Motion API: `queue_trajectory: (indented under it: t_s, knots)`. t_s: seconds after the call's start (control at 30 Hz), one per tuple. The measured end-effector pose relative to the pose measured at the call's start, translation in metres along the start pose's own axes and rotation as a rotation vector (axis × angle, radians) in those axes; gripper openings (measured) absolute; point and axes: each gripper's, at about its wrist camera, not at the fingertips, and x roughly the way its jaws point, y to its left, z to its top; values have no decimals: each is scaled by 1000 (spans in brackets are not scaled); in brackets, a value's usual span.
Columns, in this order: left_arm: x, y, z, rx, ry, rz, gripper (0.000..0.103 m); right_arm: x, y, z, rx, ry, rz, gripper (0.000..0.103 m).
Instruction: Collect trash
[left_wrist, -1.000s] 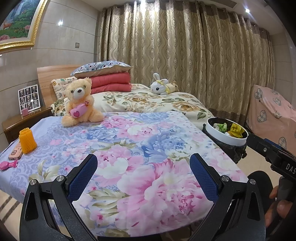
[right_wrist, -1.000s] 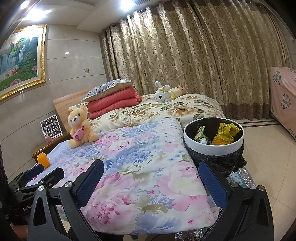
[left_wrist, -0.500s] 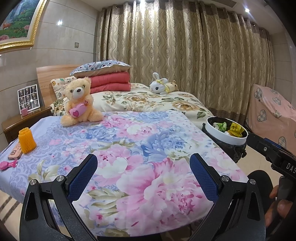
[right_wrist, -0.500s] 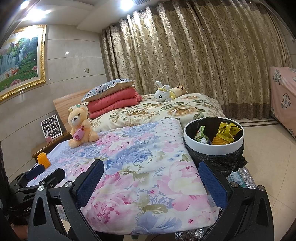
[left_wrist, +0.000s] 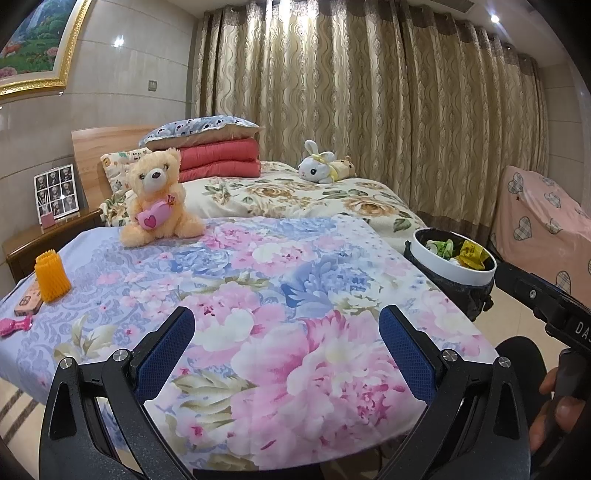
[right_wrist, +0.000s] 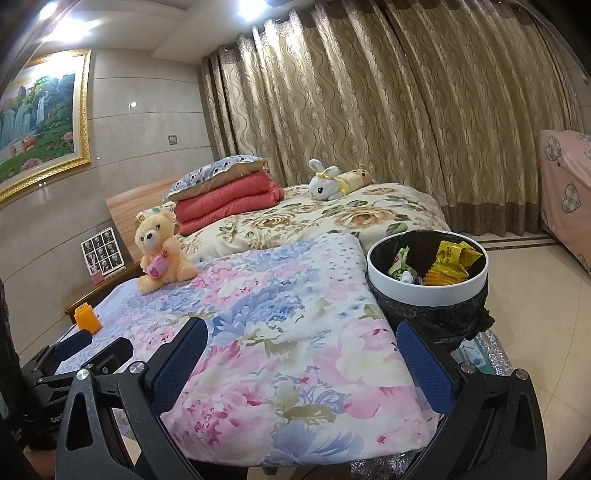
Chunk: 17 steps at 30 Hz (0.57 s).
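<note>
A round white-rimmed trash bin (right_wrist: 428, 291) with a black liner stands on the floor at the right of the flowered bedspread (right_wrist: 280, 332). Yellow and green wrappers (right_wrist: 452, 258) lie inside it. The bin also shows in the left wrist view (left_wrist: 456, 267). My left gripper (left_wrist: 286, 347) is open and empty, held over the near end of the bedspread (left_wrist: 258, 295). My right gripper (right_wrist: 301, 360) is open and empty, low over the bedspread's near right corner, just left of the bin.
A teddy bear (left_wrist: 157, 199) sits at the far left of the bedspread. An orange ribbed cup (left_wrist: 51, 277), a phone (left_wrist: 27, 299) and a pink toy (left_wrist: 16, 326) lie at the left edge. A second bed (left_wrist: 295, 195) with a rabbit plush (left_wrist: 319, 168) is behind. A nightstand (left_wrist: 51, 236) stands at the left.
</note>
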Motion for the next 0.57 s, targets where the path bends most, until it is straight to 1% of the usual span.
queue_trajectory:
  t_s: [0.3,0.57]
  knots:
    - [6,3,1,-4,19,-10,102,1,0,0,1,6,-1,103]
    - [19,7,0,-11,56,-27,102,16,-3,0,25,48,1,103]
